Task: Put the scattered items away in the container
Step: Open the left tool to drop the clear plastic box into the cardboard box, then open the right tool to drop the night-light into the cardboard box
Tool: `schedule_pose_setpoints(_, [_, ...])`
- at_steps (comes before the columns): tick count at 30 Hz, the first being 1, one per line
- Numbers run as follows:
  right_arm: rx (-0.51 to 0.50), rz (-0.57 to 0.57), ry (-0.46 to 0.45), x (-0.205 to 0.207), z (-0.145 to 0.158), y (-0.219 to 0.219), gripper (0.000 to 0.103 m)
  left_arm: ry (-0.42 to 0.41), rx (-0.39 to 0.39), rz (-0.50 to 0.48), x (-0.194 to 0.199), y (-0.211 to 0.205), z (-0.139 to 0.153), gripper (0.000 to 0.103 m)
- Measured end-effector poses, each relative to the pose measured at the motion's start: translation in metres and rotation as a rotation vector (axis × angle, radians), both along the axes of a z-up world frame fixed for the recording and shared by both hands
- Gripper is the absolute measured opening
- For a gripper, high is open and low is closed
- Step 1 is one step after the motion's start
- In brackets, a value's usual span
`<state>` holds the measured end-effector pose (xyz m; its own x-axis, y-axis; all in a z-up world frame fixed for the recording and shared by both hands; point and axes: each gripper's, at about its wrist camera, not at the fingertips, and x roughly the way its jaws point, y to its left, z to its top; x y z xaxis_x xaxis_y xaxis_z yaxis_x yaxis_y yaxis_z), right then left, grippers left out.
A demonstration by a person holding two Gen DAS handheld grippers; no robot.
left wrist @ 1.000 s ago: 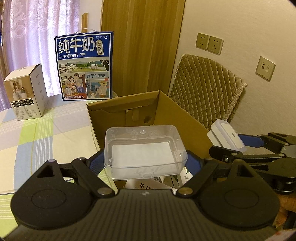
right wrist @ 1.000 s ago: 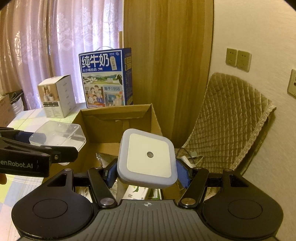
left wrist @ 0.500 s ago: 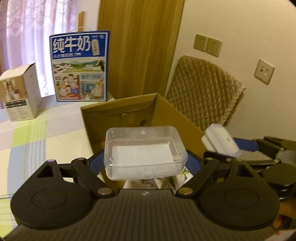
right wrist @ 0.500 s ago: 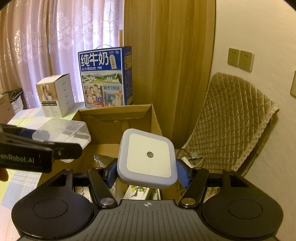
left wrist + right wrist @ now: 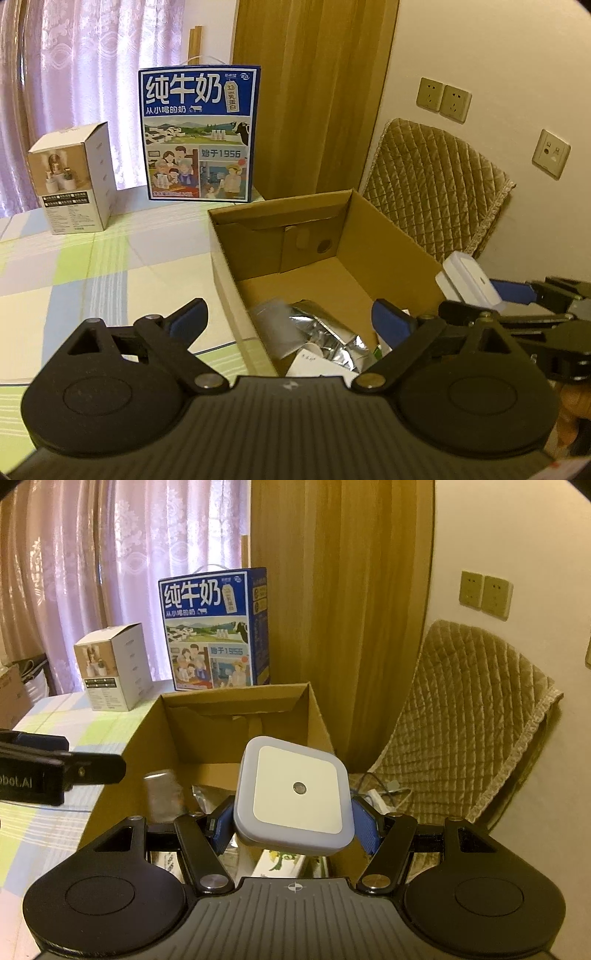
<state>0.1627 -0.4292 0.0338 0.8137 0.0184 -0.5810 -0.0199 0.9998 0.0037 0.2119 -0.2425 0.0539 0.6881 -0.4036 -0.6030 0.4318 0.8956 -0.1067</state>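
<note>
My left gripper (image 5: 288,317) hangs over the near end of the open cardboard box (image 5: 388,236); its jaws are opening and nothing is between the blue pads. Below them a clear plastic case (image 5: 273,325) shows as a blur inside the box, beside a silver foil pouch (image 5: 332,332) and paper packets. My right gripper (image 5: 293,827) is shut on a square white night light (image 5: 295,790) with a bluish rim, held above the box's right side (image 5: 207,731). In the right wrist view the clear case (image 5: 162,797) is a blur. The left gripper (image 5: 55,771) enters at the left.
A blue milk carton (image 5: 199,136) and a small white product box (image 5: 70,181) stand behind the cardboard box on the checked tablecloth (image 5: 92,266). A quilted chair back (image 5: 472,716) stands right of the box, with wall sockets (image 5: 485,594) above and a cable (image 5: 384,790) below.
The left jaws have spread and let go of the clear plastic case, which has dropped into the cardboard box. The right gripper still holds the night light in the same place.
</note>
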Motion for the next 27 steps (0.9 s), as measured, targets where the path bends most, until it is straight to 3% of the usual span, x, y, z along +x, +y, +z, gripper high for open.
schedule_pose_setpoints(22, [0.009, 0.054, 0.018, 0.037, 0.002, 0.024, 0.062, 0.004, -0.012, 0.029, -0.002, 0.026, 0.002, 0.093])
schedule_pose_setpoints(27, [0.003, 0.054, -0.005, 0.044, 0.006, 0.027, 0.07, 0.007, -0.014, 0.04, -0.004, 0.033, 0.001, 0.093])
